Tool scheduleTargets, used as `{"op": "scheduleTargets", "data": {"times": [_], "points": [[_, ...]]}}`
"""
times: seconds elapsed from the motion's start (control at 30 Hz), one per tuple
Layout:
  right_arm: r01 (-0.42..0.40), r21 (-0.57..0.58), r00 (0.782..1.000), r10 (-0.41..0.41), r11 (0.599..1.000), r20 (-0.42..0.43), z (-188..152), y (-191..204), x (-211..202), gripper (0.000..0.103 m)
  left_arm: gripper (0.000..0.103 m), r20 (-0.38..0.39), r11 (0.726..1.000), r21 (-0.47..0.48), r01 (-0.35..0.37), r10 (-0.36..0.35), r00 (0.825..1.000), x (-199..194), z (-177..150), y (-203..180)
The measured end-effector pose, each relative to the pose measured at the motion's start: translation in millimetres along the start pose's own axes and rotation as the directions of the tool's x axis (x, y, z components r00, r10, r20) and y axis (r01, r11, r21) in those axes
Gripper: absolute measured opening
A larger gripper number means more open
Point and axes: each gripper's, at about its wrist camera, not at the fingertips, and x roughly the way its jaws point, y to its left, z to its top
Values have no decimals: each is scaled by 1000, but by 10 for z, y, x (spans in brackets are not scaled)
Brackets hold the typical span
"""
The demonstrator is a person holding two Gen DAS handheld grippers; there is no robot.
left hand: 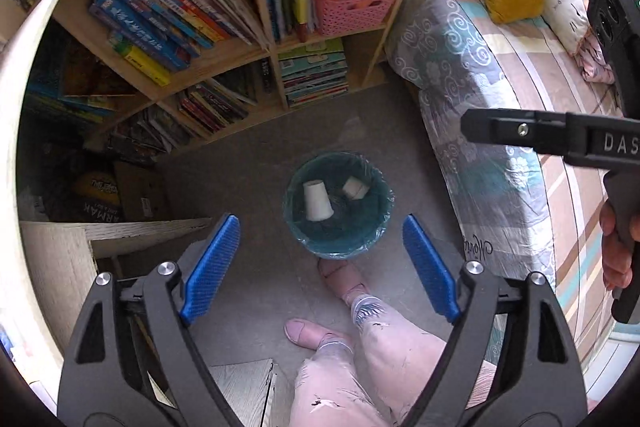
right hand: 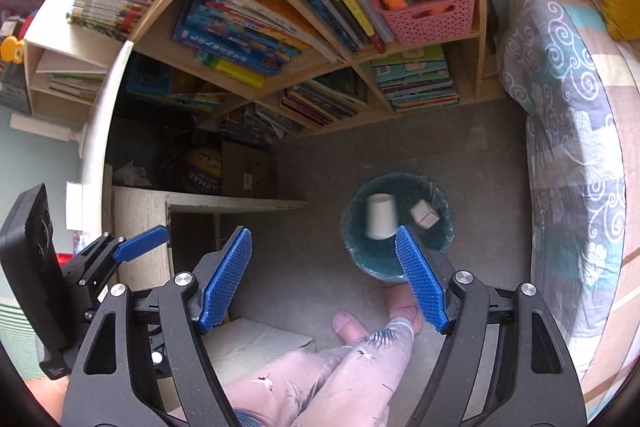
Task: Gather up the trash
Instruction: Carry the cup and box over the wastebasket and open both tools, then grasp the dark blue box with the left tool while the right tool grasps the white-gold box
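Below both spread, empty grippers: bin (left hand: 339, 205) holding cup (left hand: 317, 199) and carton (left hand: 355, 187).
Left gripper (left hand: 320, 267) and right gripper (right hand: 324, 277) hover over open floor (left hand: 256, 167); right pad (right hand: 420, 283) overlaps the bin's rim, cup blurred there.

Round bin (left hand: 340, 245) with teal liner standing on grey floor, holding white paper cup (left hand: 317, 200) on its side and small white carton (left hand: 355, 187).

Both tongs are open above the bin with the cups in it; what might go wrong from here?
1. The paper cup looks blurred, possibly mid-fall; it may bounce off the trash bin rim.
2. The person's foot touches the bin; a shift could tip it.
3. The right tongs and left tongs hang close together and could collide.
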Motion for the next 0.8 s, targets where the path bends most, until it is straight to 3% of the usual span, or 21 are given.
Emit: {"op": "scheduleTargets", "data": {"times": [0.27,0.47,0.57,0.8], "points": [[-60,-153,998,60,986,-1,143,427,-105,75,83,39,992,-124,-35,40,998,-341,-106,357],[-163,-366,987,151,916,-61,281,1192,-84,75,86,101,942,-322,-100,140,985,-867,-417,849],[-227,-476,974,189,850,-126,303,1688,1,75,87,109,884,-445,-144,212,971,-1152,-665,1135],[-345,-683,938,222,643,-265,136,2933,237,77,91,72,686,-691,-227,378,923,-1728,-1496,1716]]}}
